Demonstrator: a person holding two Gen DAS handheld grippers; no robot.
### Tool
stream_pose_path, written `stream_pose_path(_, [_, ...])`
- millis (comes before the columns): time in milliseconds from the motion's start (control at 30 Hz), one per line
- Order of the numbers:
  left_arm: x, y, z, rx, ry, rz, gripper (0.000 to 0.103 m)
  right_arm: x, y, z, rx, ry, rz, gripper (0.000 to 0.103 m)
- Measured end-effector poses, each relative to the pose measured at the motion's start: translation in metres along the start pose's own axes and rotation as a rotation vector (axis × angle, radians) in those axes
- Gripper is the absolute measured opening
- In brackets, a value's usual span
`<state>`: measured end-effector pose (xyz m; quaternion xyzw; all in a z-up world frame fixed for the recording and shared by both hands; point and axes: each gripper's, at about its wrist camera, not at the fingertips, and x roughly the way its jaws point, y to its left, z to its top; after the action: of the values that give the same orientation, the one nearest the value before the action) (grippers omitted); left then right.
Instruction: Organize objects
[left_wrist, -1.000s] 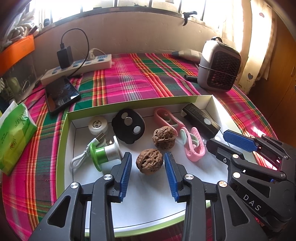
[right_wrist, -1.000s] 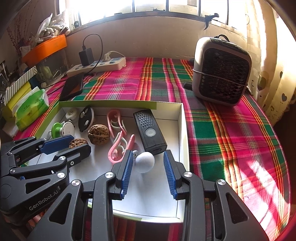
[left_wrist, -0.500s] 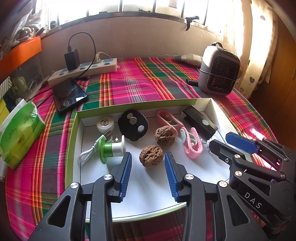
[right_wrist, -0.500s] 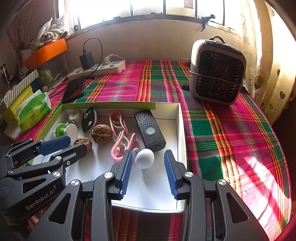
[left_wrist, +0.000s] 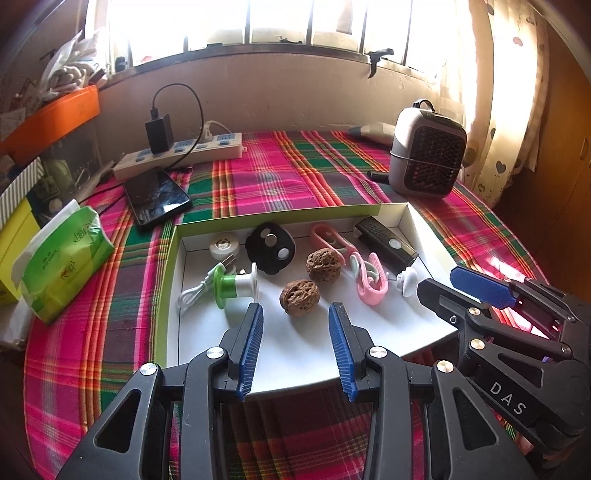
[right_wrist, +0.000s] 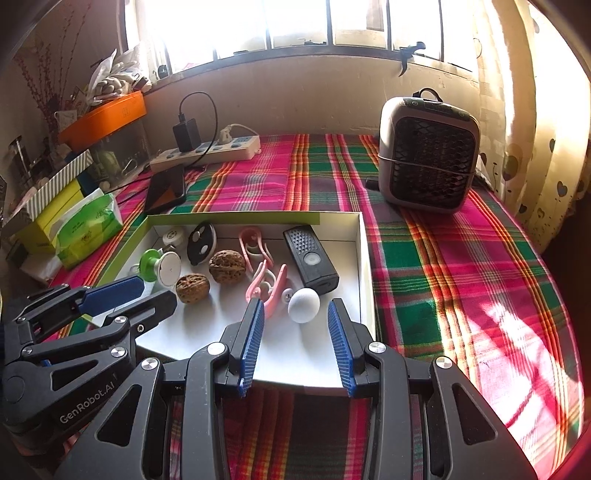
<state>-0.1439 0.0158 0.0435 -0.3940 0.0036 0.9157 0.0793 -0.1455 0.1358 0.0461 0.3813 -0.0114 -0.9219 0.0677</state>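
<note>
Both grippers hang over the near edge of the white tray (left_wrist: 173, 266), fingers pointing down into it. Left gripper (left_wrist: 295, 325): fingers released, nothing btwn them, the nearer walnut (left_wrist: 299, 296) just ahead of the gap, 2nd walnut (left_wrist: 324, 265) a bit further back. Right gripper (right_wrist: 295, 325): fingers apart too, empty, white egg-shaped ball (right_wrist: 303, 305) lying just ahead of the tips, not touched. Pink clips (right_wrist: 266, 284) beside the ball, black remote (right_wrist: 310, 258) behind it. Green-and-white cable spool (left_wrist: 236, 284) at the tray's left. Tray sits on the plaid-covered table (right_wrist: 424, 280), grey heater (right_wrist: 428, 158) well behind.
</note>
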Motion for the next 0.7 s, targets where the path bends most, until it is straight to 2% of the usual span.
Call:
stream_pose_path(400, [-0.030, 0.002, -0.024, -0.028, -0.033, 0.028, 0.035, -0.021, 0.009, -0.018, -0.015, -0.017, 0.012, 0.038])
stream_pose_path(700, [-0.042, 0.005, -0.044, -0.037, -0.025, 0.056, 0.035, -0.031, 0.018, -0.033, -0.025, -0.013, 0.021, 0.038])
